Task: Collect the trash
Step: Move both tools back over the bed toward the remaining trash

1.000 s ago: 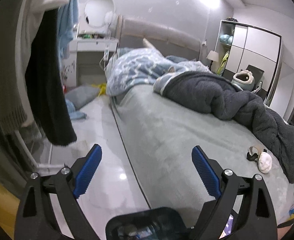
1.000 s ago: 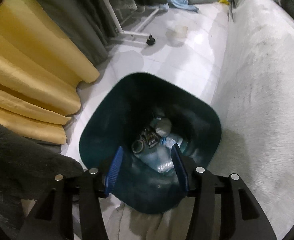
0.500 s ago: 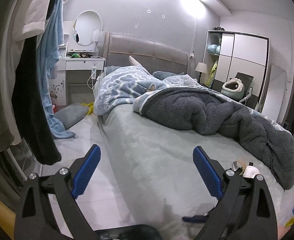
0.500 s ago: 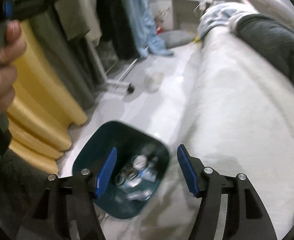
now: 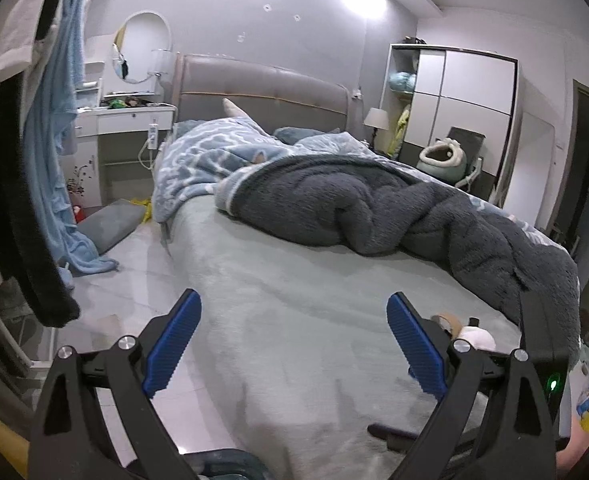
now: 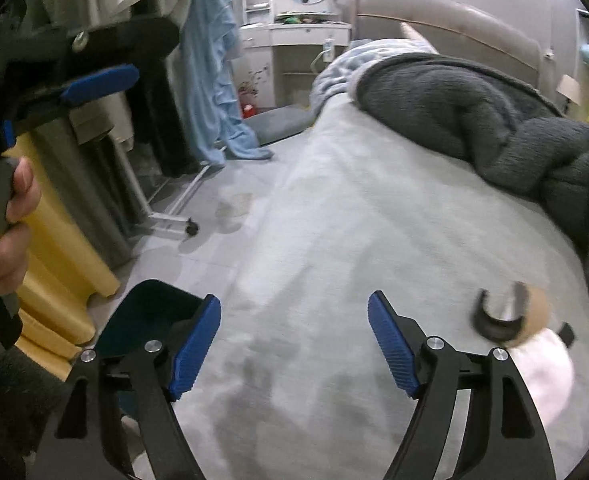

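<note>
Left wrist view
Left hand-held gripper (image 5: 292, 340): jaws spread wide, nothing between the blue pads, held above the foot end of the bed.
Bed (image 5: 294, 280): pale grey-green cover, mostly bare in the near half.
Dark grey fleece blanket (image 5: 394, 212): heaped across the far and right side of the bed.
Blue patterned quilt (image 5: 210, 156): bunched at the headboard end, beside the fleece blanket.
Trash on the bed (image 5: 468, 330): a white crumpled wad and a tan roll-shaped piece lying together near the right edge, just past the right finger; details partly hidden.
Trash bin (image 5: 230, 466): only a dark teal rim shows at the bottom edge, between the fingers.
Light blue garment (image 5: 54, 152): hanging at left, its end trailing on the floor.
Wardrobe (image 5: 454, 100): white doors, against the far right wall.

Right wrist view
Right hand-held gripper (image 6: 294, 344): jaws apart and empty, over the bed cover.
Trash on the bed (image 6: 534, 344): blurred; a dark curved piece, a tan piece and a white wad lie close together, right of the right finger, near the fleece blanket.
Trash bin (image 6: 150, 312): dark teal, on the floor beside the bed, partly behind the left finger.
Left hand (image 6: 2, 232): at the left edge, wrapped around the other gripper's handle.
Yellow curtain (image 6: 62, 240): folds reaching the floor, next to the bin.
</note>
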Motion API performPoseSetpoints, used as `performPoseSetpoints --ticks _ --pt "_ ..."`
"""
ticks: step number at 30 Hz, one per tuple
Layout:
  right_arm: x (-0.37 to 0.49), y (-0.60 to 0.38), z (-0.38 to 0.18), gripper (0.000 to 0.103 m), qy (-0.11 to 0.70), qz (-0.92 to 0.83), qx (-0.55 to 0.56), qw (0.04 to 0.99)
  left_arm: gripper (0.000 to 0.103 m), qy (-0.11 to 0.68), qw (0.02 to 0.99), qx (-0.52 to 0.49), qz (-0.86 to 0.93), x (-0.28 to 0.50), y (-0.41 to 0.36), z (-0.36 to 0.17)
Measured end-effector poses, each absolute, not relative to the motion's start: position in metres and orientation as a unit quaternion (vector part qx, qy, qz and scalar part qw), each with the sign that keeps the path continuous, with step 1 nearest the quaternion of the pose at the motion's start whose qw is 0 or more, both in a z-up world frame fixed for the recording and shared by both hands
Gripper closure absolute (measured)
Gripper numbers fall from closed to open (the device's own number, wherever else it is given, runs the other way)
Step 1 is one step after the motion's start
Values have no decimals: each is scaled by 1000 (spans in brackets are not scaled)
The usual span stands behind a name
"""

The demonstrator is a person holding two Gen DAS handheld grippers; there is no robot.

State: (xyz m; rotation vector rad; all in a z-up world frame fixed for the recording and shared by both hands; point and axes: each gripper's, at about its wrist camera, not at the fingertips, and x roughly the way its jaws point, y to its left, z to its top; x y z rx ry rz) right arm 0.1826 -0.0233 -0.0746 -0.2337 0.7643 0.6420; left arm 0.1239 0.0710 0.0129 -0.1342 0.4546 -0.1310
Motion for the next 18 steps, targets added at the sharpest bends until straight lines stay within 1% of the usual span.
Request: performPoseSetpoints --ticks 9,18 --pt "188 -73 -69 23 352 264 -91 894 7 237 966 -57 -85 133 40 5" --pt "191 -123 -70 23 345 203 -87 912 7 248 961 -65 -103 140 18 0"
